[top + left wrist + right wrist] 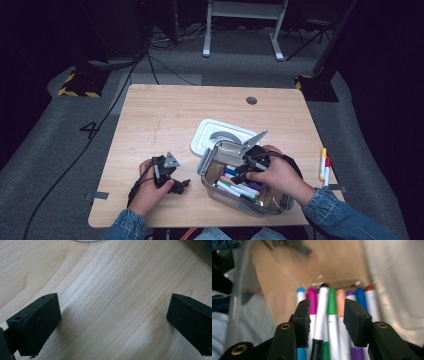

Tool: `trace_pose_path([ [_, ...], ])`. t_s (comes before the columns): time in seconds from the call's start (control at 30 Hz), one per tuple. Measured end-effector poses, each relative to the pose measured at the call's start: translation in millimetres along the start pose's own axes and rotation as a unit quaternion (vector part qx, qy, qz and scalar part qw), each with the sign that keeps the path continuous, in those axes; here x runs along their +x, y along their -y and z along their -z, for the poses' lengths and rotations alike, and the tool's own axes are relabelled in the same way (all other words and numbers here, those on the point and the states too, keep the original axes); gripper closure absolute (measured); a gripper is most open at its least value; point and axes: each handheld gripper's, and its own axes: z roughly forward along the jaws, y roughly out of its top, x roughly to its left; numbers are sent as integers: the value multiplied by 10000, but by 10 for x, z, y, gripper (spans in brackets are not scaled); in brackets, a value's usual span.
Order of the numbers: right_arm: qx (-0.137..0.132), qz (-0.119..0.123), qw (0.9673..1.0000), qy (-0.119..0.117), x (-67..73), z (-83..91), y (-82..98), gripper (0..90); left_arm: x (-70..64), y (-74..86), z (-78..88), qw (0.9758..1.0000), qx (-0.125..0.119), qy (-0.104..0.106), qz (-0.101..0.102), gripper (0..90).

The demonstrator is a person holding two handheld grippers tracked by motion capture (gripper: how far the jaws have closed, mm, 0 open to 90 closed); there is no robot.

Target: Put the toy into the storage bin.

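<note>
High view puts the right gripper (pixel 246 170) over the clear box (pixel 212 187) of markers (pixel 239 189) at the table's (pixel 165 110) near right, jaws parted with nothing pinched, while the left gripper (pixel 176 184), jaws wide apart, rests on bare wood left of the box.

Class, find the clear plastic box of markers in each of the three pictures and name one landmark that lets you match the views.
High view: the clear box sits lower right of centre on the wooden table, under the right gripper.
Left gripper view: bare tabletop between open jaws; the box is not in it.
Right gripper view: its clear wall rises at left, with the markers inside, ahead of the jaws.
Shared landmark: the light wood tabletop.
</note>
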Motion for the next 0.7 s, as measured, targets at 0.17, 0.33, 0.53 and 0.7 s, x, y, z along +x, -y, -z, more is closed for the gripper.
trace_pose_path([
  [0.17,-480,-126,9985,252,-44,306,44,551,0,0,0,10000,-1,0,1,0],
  [0.33,-770,-410,9940,667,-204,698,211,553,0,0,0,10000,0,1,1,0],
  [0.53,-884,-751,9876,1053,-408,977,453,554,0,0,0,10000,-1,0,2,0],
  [0.7,-952,-1078,9815,1264,-570,1096,704,555,0,0,0,10000,-2,0,2,0],
])
